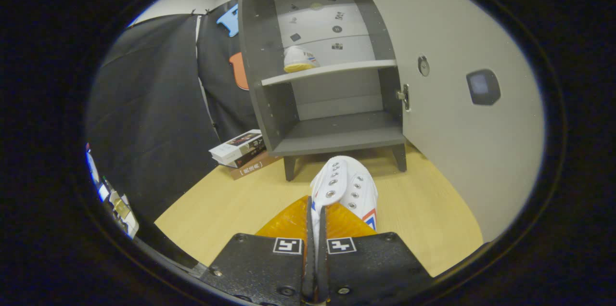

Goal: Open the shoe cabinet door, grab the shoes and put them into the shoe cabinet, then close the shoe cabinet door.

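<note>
In front of the cabinet: door [462,104] swung open, one shoe [299,59] on the middle shelf [337,69].
Gripper [315,222]: fingers pinched on the second shoe [344,185], carried.
Next: lift it onto a shelf.

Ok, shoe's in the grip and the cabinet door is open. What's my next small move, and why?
Probably carry the shoe forward and up toward the cabinet. The gripper is shut on it, the door stands open, one shoe already sits on the middle shelf, and the bottom shelf lies bare just ahead.
</note>
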`<state>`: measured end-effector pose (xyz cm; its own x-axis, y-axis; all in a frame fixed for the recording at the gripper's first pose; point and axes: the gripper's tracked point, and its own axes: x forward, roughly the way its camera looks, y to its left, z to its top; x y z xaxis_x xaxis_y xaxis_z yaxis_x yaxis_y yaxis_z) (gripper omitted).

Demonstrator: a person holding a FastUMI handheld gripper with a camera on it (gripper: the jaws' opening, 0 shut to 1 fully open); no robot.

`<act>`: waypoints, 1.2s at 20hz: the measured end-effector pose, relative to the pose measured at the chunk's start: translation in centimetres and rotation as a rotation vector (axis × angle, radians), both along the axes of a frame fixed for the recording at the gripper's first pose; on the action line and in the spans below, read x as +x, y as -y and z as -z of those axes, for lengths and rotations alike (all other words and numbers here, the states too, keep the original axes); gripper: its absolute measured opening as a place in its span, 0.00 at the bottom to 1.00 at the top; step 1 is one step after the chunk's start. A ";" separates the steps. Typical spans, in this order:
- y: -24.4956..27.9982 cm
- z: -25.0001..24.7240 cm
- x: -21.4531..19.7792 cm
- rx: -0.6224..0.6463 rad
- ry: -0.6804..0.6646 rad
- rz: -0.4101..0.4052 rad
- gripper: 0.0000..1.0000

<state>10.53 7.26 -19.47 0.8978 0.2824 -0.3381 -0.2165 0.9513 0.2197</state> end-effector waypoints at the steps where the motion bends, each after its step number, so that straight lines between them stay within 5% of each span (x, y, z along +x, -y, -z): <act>1: 0.2 -1.0 0.5 -0.018 0.019 0.001 0.06; 17: 2.8 -17.9 7.0 -0.050 0.171 0.039 0.06; 24: 3.4 -23.6 15.3 -0.076 0.181 0.070 0.06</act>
<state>25.81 3.83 4.11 0.9624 0.1971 -0.1871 -0.1788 0.9777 0.1103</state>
